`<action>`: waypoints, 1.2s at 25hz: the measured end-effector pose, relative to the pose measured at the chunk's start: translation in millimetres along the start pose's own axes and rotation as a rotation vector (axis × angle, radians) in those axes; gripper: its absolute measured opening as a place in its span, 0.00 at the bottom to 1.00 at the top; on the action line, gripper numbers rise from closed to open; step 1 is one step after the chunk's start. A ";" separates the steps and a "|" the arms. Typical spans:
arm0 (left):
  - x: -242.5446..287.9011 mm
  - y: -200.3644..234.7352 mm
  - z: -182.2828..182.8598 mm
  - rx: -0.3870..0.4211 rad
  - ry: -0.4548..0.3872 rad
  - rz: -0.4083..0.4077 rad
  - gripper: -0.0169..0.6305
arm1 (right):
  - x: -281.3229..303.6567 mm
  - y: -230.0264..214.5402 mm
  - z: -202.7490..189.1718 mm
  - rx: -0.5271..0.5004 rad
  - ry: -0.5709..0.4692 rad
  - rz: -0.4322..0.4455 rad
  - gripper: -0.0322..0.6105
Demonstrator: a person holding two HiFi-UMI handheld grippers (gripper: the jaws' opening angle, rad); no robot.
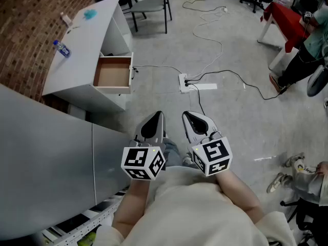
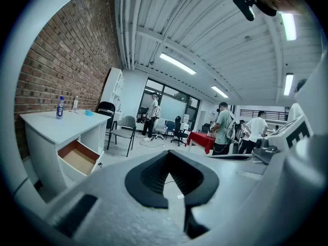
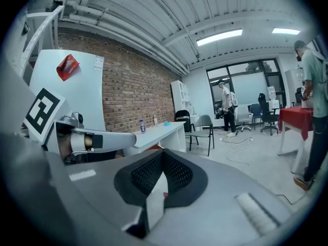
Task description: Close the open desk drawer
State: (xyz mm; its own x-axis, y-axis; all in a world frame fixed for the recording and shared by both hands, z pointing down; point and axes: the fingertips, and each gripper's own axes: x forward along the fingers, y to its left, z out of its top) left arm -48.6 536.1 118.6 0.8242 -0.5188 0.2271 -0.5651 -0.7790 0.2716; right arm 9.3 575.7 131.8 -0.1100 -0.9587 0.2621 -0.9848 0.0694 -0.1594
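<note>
White desk (image 1: 82,40) is standing against a brick wall (image 1: 31,24), and its drawer (image 1: 113,74) is hanging open from the front edge, close to the corner nearest me, showing a brown bottom. I am holding the left gripper (image 1: 157,116) and the right gripper (image 1: 186,116) side by side above the floor (image 1: 230,117), well apart from the drawer. Both are clenched, jaws together, gripping nothing. A bottle (image 1: 61,48) is standing near the desk's wall-side edge.
</note>
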 end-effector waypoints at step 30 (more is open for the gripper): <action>97.7 88.7 44.0 -0.049 0.026 -0.008 0.04 | 125.2 -35.0 51.2 0.033 -0.010 0.056 0.06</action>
State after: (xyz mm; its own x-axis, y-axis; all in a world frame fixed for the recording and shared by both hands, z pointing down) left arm -16.6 400.9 123.7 0.8278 -0.5030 0.2485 -0.5602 -0.7644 0.3192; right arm 36.9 439.1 121.4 -0.1638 -0.9562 0.2427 -0.9721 0.1146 -0.2048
